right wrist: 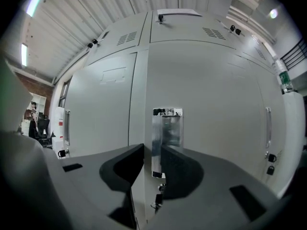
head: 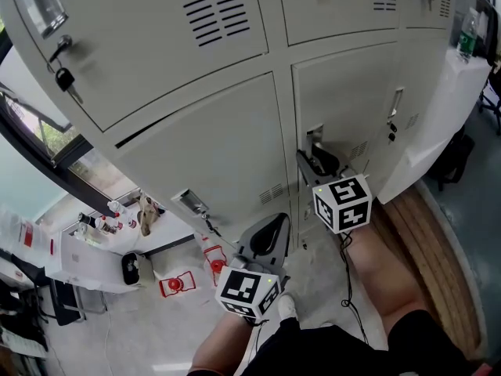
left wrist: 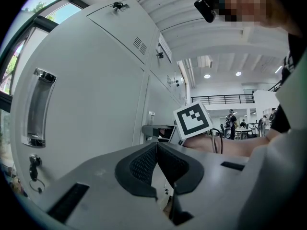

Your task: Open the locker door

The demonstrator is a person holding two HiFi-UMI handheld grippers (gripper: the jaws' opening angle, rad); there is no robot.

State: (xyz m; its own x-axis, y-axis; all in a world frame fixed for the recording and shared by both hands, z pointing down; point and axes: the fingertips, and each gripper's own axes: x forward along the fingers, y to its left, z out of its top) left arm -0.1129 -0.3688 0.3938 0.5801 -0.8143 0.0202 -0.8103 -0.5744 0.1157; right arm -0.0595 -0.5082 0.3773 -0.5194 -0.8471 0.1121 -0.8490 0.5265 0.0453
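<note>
Far left in the head view, at ten o'clock: a key [head: 64,78] dangling from an upper locker's lock. Toward seven o'clock, down on the floor: small red objects [head: 178,284], too small to identify. Near six o'clock: left gripper [head: 270,227], held level, nose toward the neighbouring door [head: 211,155] but apart from it, with that door's chrome pull [head: 191,203] at its ten o'clock. In the left gripper view, left gripper [left wrist: 156,147] clenched on nothing, black pads [left wrist: 141,166] meeting at the tips; pale locker fronts across the nine o'clock half, the right gripper's marker cube [left wrist: 193,120] beyond the tips at one o'clock. Right of centre in the head view: right gripper [head: 315,153] nosed up to the locker door [head: 352,92], at the handle [head: 314,134] on that door's left edge. In the right gripper view, locker door [right wrist: 216,128] shut flush with its neighbours, handle [right wrist: 166,135] upright at dead centre. Right gripper [right wrist: 152,150] released, jaws apart and straddling the handle's lower left flange: right pad alongside it, a sliver of door showing between it and the left pad, no squeeze. Far right at three o'clock: another door's pull [right wrist: 267,128].
</note>
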